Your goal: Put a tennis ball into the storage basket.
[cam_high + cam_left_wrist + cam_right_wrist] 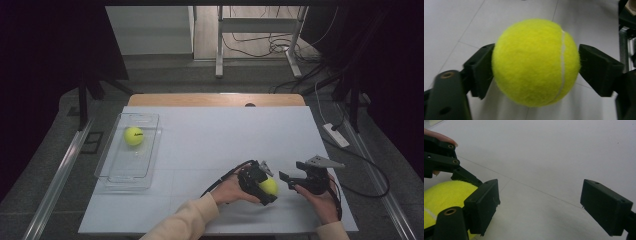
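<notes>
Left claw: held in the person's left hand near the front edge of the table, right of centre. Its two black jaws are clamped on a yellow tennis ball, one pad on each side. In the left claw's own view, the ball sits squarely between the pads, its felt pressed against both, with the white seam curving down its right half and the white table surface behind it.

Far left of the table: a clear plastic tray lies lengthwise, and a second tennis ball rests inside it toward the far end, well apart from both claws.

Right claw: held in the person's right hand, just beside the left claw and the gripped ball, pointing toward them. Its jaws stand apart with nothing between them. In the right claw's own view, the bare table shows through the gap between the two pads, while the gripped ball and the left claw's linkage appear at the left edge, partly behind the near pad.
</notes>
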Available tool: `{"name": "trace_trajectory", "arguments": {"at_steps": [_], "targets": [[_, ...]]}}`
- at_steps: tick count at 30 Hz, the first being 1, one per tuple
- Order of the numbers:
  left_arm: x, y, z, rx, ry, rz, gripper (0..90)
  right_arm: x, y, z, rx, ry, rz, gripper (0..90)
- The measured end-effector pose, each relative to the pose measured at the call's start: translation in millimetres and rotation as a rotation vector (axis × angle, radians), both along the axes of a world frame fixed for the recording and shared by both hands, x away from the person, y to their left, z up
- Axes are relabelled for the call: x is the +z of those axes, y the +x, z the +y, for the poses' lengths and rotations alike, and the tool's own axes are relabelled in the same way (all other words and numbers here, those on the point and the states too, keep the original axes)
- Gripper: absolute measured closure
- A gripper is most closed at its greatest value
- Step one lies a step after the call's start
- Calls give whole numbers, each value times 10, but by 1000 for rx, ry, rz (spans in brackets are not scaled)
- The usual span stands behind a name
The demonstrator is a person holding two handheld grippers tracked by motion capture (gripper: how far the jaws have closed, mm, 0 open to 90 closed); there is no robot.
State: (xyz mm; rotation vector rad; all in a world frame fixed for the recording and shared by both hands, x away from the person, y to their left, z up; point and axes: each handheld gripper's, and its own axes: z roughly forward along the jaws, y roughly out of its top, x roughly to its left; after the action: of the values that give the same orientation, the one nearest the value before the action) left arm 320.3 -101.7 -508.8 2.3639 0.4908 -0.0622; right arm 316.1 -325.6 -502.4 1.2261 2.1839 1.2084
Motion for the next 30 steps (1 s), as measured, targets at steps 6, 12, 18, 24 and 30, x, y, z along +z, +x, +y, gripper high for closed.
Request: {"name": "trace_trajectory", "arguments": {"at_steps": [6, 12, 18, 24, 30], "targets": [[5, -2, 9, -13, 3, -10, 270, -2, 2, 1, 0, -1, 1, 158], [30, -30, 14, -26, -11, -31, 275, -3, 4, -3, -2, -1, 0, 158], [89, -50, 56, -45, -31, -44, 275, 0, 0, -12, -5, 2, -1, 158], [141, -70, 108, -36, -50, -53, 275, 0, -1, -8, -5, 1, -2, 159], [197, -90, 184, -30, -69, -65, 275, 0, -1, -6, -6, -1, -2, 158]]}}
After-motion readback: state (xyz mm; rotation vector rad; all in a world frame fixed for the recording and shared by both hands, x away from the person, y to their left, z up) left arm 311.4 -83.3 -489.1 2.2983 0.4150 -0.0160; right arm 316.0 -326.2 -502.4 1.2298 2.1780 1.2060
